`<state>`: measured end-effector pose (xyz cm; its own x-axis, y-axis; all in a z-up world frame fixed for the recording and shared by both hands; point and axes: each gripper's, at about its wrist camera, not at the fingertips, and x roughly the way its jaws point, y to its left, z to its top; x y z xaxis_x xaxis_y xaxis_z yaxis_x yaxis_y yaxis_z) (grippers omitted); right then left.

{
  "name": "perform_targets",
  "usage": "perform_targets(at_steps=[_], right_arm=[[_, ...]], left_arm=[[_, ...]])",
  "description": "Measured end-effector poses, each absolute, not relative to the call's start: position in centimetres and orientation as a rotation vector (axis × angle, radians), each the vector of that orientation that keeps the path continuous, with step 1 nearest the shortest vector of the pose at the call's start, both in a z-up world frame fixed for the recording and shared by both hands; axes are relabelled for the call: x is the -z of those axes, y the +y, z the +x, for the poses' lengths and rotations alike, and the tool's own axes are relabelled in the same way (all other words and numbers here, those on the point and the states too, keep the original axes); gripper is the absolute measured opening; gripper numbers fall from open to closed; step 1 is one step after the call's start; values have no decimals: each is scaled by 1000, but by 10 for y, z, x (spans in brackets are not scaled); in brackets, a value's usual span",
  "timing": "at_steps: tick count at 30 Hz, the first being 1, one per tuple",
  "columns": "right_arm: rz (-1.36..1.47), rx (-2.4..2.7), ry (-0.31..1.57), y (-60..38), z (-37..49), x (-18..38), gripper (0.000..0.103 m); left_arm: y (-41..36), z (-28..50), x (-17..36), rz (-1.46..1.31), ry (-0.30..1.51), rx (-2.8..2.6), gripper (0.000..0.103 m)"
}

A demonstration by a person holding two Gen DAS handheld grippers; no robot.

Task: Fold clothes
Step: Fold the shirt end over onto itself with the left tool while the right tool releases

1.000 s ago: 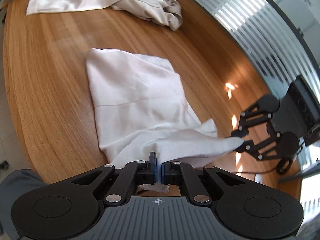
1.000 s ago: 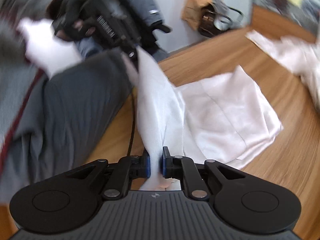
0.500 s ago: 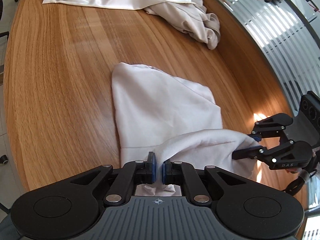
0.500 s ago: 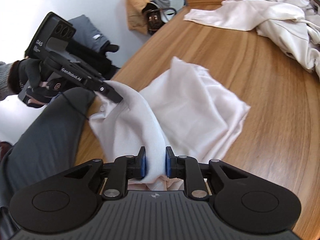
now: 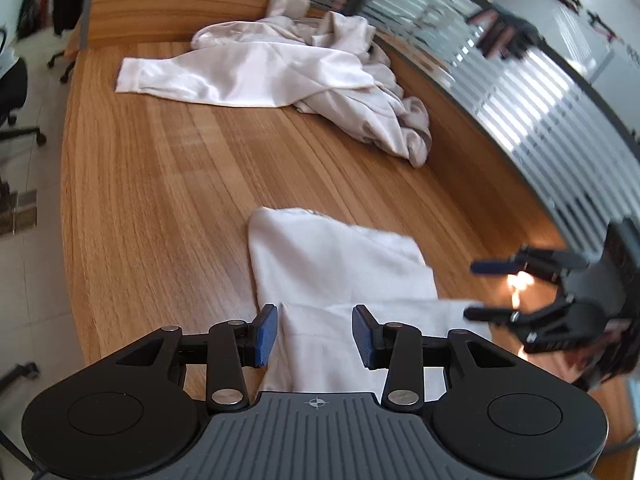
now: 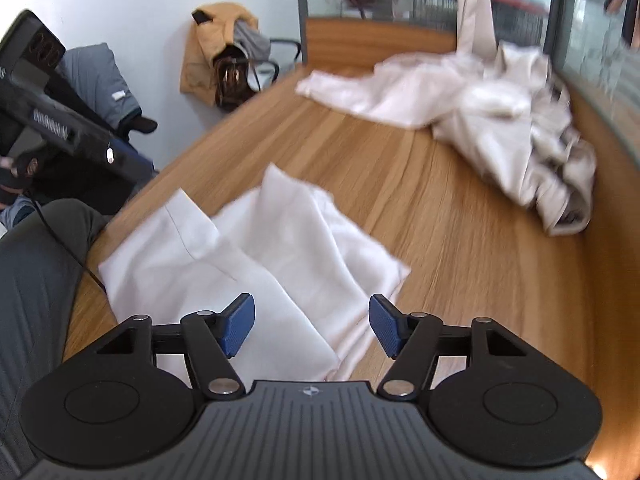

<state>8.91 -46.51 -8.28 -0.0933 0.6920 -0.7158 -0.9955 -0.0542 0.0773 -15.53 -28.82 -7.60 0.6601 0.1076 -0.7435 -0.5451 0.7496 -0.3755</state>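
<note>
only the right wrist view shows a tan jacket (image 6: 218, 46) beyond the table (image 6: 460, 256). the folded white garment (image 5: 340, 276) lies on the table under both the left gripper (image 5: 314, 334) and right gripper (image 6: 312, 326), whose jaws are spreading clear of it.

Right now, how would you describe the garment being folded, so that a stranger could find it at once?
On the long wooden table, look at the near edge, just in front of both opening grippers. There lies a small white folded cloth, flat and roughly rectangular. The other pale clothes are a crumpled, unfolded heap at the far end.
</note>
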Motion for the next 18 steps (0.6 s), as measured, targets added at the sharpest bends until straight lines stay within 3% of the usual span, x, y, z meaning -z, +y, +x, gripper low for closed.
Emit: perform_targets(at_steps=[6, 14, 18], right_arm=[[-601, -1641, 701, -479, 74, 79, 49], [-618, -1627, 794, -478, 72, 117, 50], [-612, -1612, 810, -475, 78, 132, 59]], left_arm=[[-314, -137, 93, -593, 824, -347, 41], [-315, -115, 127, -568, 962, -422, 41], [-301, -119, 140, -632, 985, -457, 40]])
